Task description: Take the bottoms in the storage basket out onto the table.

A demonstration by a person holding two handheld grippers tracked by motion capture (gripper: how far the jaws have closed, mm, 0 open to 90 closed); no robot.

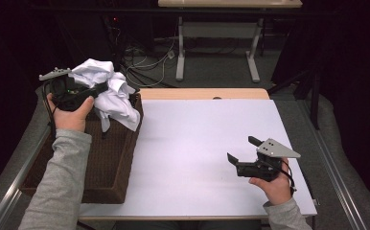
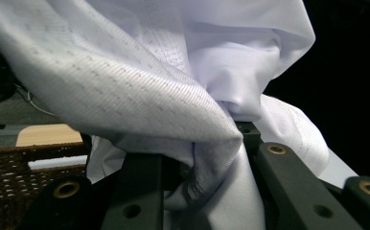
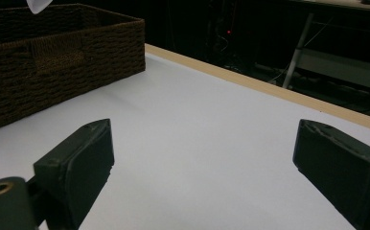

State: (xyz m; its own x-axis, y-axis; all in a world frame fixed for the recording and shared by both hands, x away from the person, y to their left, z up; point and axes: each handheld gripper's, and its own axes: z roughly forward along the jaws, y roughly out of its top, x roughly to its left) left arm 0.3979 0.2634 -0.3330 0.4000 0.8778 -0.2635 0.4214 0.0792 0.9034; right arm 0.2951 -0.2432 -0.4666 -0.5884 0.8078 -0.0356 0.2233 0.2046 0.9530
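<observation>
A crumpled white garment (image 1: 107,91) hangs above the far end of a dark wicker basket (image 1: 101,163) at the table's left. My left gripper (image 1: 97,89) is shut on a bunch of its cloth, held up over the basket. In the left gripper view the white garment (image 2: 173,96) drapes over both black jaws and is pinched between them. My right gripper (image 1: 240,149) rests low over the white table (image 1: 197,143) at the right, jaws wide apart and nothing between them. In the right gripper view the right gripper (image 3: 207,158) points across the bare tabletop toward the basket (image 3: 53,62).
The table's wooden far edge (image 1: 202,93) borders a dark floor with cables and the white legs of another table (image 1: 216,52). A corner of white cloth (image 3: 38,5) shows above the basket in the right gripper view.
</observation>
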